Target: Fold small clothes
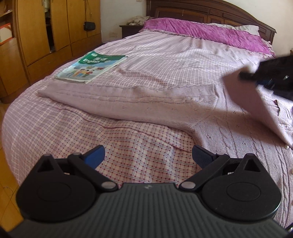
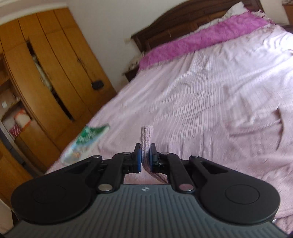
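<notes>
In the left wrist view, your left tool (image 1: 148,155) hung low over the near end of the bed (image 1: 45,124). Its two blue pads (image 1: 96,155) stood wide apart and held nothing. Under it was only the checked sheet.

The sweater (image 1: 139,102) lay flat on the bed, just past the tool. It was pale pink and knitted. One long sleeve stretched off to the left. The body spread out to the right.

A book (image 1: 91,67) with a green cover lay beyond the sleeve, near it but not touching. A purple pillow (image 1: 205,33) sat at the far end by the dark headboard (image 1: 210,12). A wardrobe (image 1: 36,33) stood on the left.

Your right tool (image 1: 256,75) showed at the right edge, blurred. It held a piece of the sweater up off the bed, and the cloth sloped down from it.

In the right wrist view, your right tool (image 2: 144,155) was squeezed tight on the sweater (image 2: 146,137). A narrow knit edge stuck up between the pads. More of it hung down on the right side, behind one pad.

This view was tilted and blurry. The bed (image 2: 201,102) ran away ahead. The book (image 2: 86,141) was a green smear on the left. The pillow (image 2: 201,40) lay at the far end.
</notes>
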Available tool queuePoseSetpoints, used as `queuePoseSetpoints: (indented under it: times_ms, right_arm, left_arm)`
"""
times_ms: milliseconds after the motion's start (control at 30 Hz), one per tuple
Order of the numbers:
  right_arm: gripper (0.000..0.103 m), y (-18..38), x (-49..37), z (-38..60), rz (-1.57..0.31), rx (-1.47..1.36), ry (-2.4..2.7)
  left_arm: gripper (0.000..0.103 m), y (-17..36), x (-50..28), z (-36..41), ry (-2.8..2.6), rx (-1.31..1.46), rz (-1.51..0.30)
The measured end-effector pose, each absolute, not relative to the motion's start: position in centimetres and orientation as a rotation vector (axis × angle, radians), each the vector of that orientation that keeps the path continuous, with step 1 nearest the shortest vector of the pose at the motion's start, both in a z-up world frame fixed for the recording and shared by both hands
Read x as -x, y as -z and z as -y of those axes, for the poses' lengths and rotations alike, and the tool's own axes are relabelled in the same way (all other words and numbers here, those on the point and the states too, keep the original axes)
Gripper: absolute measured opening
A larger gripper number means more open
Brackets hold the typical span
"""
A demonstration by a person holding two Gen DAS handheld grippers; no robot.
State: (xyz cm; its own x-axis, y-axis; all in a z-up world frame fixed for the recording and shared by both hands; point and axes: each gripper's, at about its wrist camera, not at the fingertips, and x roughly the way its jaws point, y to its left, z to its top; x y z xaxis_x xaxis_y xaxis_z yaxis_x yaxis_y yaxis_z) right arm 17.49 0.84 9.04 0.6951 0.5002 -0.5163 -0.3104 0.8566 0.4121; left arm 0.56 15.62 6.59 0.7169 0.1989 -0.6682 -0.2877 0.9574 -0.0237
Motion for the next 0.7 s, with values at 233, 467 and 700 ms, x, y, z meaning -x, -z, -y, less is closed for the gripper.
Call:
queuePoseSetpoints:
  times_ms: [233, 467, 700]
  right_arm:
    - [0.040, -6.4, -16.9, 0.1, -0.756, -0.237, -0.517]
    - [0.077, -9.5, -16.0, 9.3, -0.606, -0.149, -0.447]
    - [0.078, -8.7, -18.3, 21.7, -0.623, -0.133, -0.128]
  left_arm:
    - [0.103, -6.6, -1.8, -14.9, -0.226, 0.120, -0.718]
    - [0.103, -7.0, -4.9, -12.7, -0.134, 0.124, -0.689]
    - [0.103, -6.0, -10.5, -10.8, -0.113, 0.120, -0.715]
